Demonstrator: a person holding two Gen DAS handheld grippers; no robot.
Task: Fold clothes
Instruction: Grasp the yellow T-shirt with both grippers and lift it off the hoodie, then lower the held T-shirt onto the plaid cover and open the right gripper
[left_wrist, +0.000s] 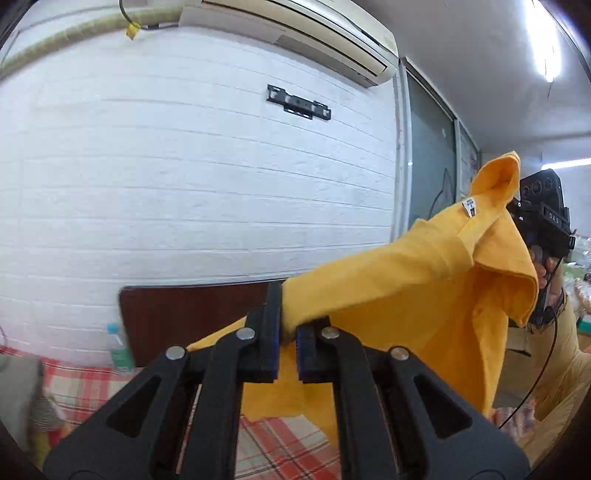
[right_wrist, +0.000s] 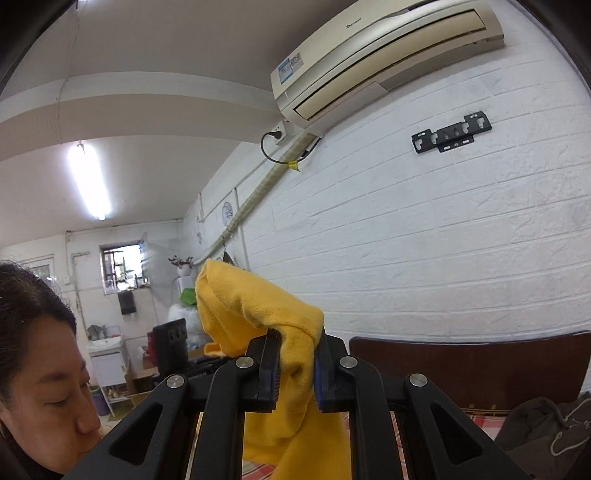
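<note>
Garment: yellow cloth (left_wrist: 413, 280), soft knit, small white label near one seam; held aloft, off the bed, strung between the two tools.
Left tool (left_wrist: 288, 332): pads drawn close, clamped on one edge of the yellow cloth; fabric runs from here up and to the right.
Right tool (right_wrist: 295, 354): pads pinched on a bunched corner of the same cloth (right_wrist: 291, 376); a loose peak stands above the pads, the rest hangs below.
Right tool, as seen from the left wrist view (left_wrist: 543, 221): at the far right, higher than the left grip, partly hidden behind the raised fold.
Long axis: the stretched edge slopes from the left grip, low, to the right grip, high; not level.
Slack: the body of the cloth droops beneath that edge, its hem hanging close over the bed.
Landing surface: bed with red plaid sheet (left_wrist: 284, 443), below both tools.
Key relation: judged, the next move depends on levelling the held edge and laying the cloth down flat on the sheet.
Nearer side: cannot tell which tool sits closer to the bed surface in plan.
Bystanding items: dark garment (right_wrist: 546, 432) heaped on the bed; plastic bottle (left_wrist: 119, 349) by the headboard (left_wrist: 192, 317).
</note>
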